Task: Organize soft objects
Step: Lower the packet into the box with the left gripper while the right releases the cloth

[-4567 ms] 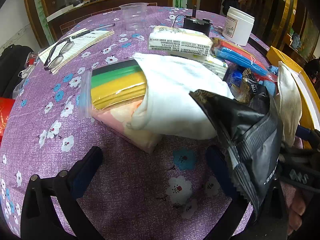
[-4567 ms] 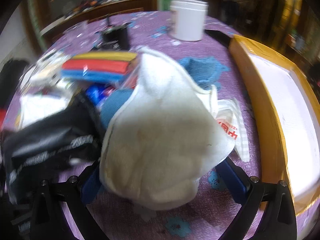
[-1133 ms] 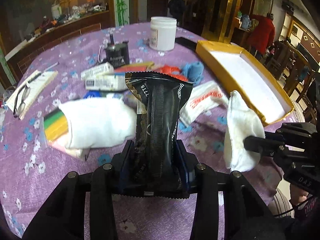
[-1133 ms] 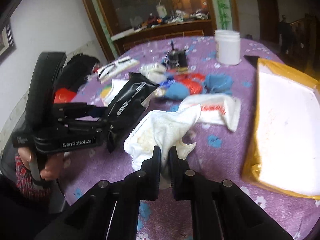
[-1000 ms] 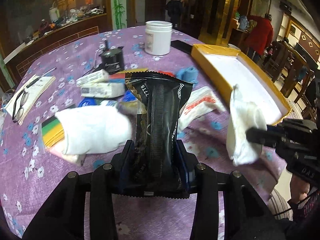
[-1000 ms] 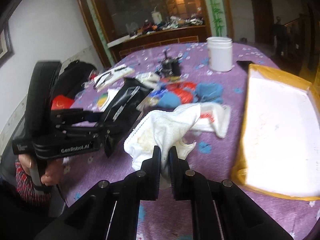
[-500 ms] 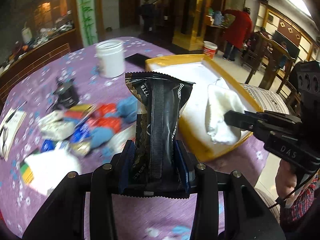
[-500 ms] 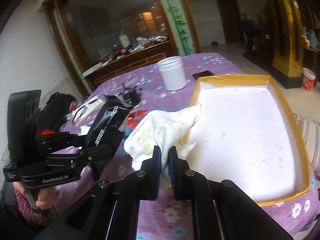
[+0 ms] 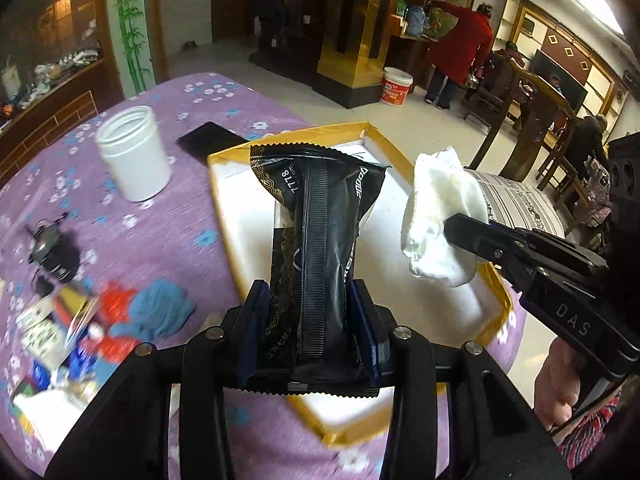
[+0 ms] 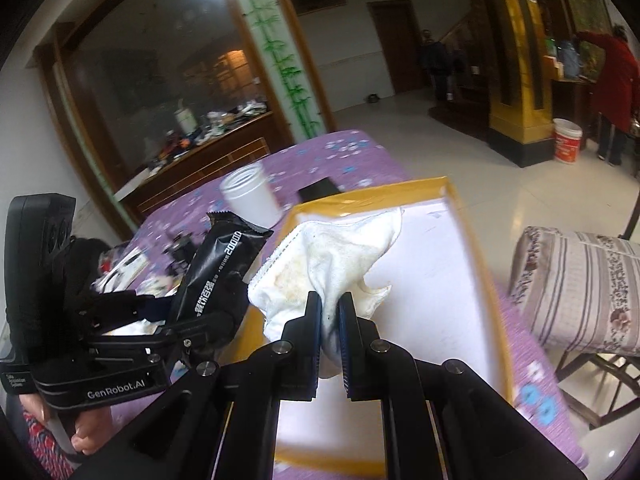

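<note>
At the left, a loose pile of soft things (image 9: 132, 316) lies on the purple worktop (image 9: 168, 216). The left tool (image 9: 308, 332) grips a black foil packet (image 9: 316, 248) low down, jaws part-way apart around its width; it looks light, crinkly and slippery, best pinched across its middle. Both loads hang over the yellow-rimmed tray (image 9: 224, 216). On the right, the right tool (image 10: 330, 320) is clenched tight on a limp white cloth (image 10: 320, 256), which will likely drape and sag wherever it is held.
</note>
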`<action>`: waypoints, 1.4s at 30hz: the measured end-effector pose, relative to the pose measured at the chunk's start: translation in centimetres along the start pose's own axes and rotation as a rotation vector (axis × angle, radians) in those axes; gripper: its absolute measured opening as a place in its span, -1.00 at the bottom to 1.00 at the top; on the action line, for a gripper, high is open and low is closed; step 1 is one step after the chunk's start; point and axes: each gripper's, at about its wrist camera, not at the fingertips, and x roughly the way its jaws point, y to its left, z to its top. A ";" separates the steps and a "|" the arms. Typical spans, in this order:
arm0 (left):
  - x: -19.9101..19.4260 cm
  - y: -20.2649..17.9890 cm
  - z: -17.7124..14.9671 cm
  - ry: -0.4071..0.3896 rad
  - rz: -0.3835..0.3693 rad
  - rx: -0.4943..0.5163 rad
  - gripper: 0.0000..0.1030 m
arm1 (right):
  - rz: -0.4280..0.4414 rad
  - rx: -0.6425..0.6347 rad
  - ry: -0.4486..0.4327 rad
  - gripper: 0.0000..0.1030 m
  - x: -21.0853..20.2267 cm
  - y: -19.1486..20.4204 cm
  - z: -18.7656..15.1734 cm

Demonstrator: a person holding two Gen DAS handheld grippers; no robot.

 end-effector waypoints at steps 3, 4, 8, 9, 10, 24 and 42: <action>1.9 -0.4 1.5 0.017 0.011 -0.007 -0.25 | -0.025 0.018 0.018 -0.83 1.1 -1.7 1.8; 2.4 -0.5 1.9 0.024 0.008 -0.011 -0.25 | -0.032 0.022 0.025 -0.83 1.5 -2.2 2.4; 4.7 -0.3 3.5 0.047 0.004 -0.038 -0.25 | -0.059 0.024 0.073 -0.83 4.1 -3.5 4.6; 5.2 -0.3 3.8 0.053 0.004 -0.044 -0.25 | -0.070 0.022 0.085 -0.83 4.8 -3.8 5.1; 5.8 -0.1 4.2 0.060 0.002 -0.051 -0.25 | -0.088 0.019 0.096 -0.83 5.6 -4.0 5.5; 11.1 0.5 5.6 0.113 0.036 -0.123 -0.23 | -0.155 0.060 0.244 -0.73 15.4 -8.3 8.1; 2.1 -0.7 2.1 -0.076 -0.068 -0.033 0.14 | -0.046 0.079 0.033 -0.21 4.7 -4.2 4.1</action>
